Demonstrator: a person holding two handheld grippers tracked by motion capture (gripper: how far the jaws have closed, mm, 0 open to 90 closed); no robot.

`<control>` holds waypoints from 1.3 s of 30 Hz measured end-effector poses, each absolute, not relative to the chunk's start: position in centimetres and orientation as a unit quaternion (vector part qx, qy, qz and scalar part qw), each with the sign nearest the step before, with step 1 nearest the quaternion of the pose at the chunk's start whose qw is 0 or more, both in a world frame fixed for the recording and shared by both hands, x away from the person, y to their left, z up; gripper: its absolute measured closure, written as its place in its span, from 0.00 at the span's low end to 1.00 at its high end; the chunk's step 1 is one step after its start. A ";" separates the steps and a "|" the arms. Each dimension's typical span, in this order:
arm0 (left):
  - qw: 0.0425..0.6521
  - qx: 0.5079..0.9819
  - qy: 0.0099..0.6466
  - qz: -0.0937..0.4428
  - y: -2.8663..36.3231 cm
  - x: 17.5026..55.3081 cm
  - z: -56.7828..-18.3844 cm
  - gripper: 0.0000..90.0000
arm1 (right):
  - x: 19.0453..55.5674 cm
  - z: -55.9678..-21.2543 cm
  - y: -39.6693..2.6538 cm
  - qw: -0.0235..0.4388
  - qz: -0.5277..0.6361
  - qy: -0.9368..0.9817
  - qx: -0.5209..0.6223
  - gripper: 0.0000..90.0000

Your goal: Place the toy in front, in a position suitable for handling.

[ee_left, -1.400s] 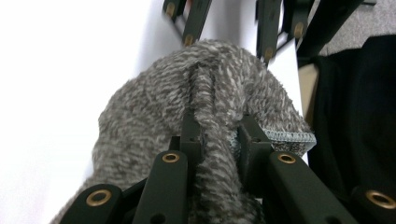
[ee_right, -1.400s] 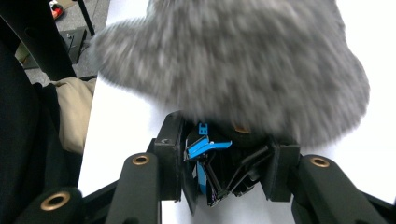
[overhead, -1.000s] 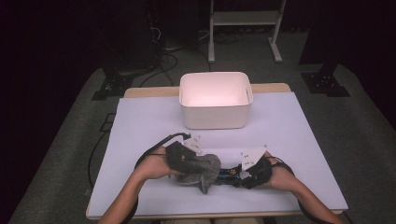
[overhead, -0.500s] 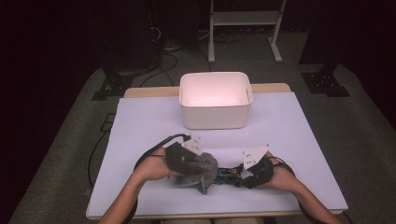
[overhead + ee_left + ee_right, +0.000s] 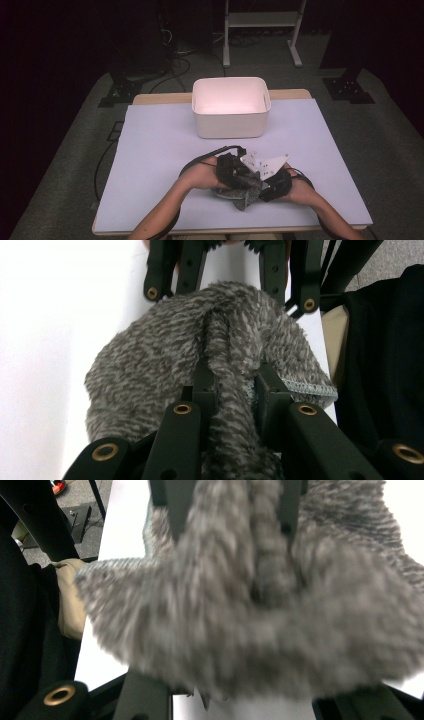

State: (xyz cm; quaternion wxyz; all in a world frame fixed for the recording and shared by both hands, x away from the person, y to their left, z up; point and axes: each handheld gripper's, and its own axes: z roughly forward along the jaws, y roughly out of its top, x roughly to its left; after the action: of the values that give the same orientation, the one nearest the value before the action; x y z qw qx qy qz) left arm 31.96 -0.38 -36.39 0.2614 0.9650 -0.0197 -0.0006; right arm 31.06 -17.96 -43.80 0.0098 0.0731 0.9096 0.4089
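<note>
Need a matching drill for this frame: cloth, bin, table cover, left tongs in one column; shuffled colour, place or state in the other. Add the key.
Column 1:
1. cloth
2. bin
3. table cover
4. left tongs

Column 2:
A. white, empty, at the table's far side
B. pale lilac, flat
C. grey, fuzzy, bunched at the near edge
D. shut on a fold of fabric

Pairs: 1-C, 2-A, 3-B, 4-D
</note>
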 end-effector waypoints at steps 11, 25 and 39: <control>0.265 0.963 0.044 0.014 6.2 32.6 -35.9 0.84 | 31.1 -43.8 -17.9 0.013 0.407 0.911 0.068 0.63; 0.272 0.960 0.061 0.007 8.0 32.6 -36.2 0.83 | 31.2 -43.8 -18.0 -0.004 0.403 0.911 0.089 0.61; 0.268 0.963 0.001 -0.007 2.2 32.4 -36.3 0.83 | 31.3 -43.5 -17.0 0.000 0.405 0.910 0.088 0.63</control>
State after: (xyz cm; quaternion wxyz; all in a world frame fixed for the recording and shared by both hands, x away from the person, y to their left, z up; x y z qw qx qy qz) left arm 32.39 2.21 -36.31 0.2682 0.9633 0.0015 -0.0067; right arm 31.26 -17.01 -43.47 0.0003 0.0881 0.9099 0.4053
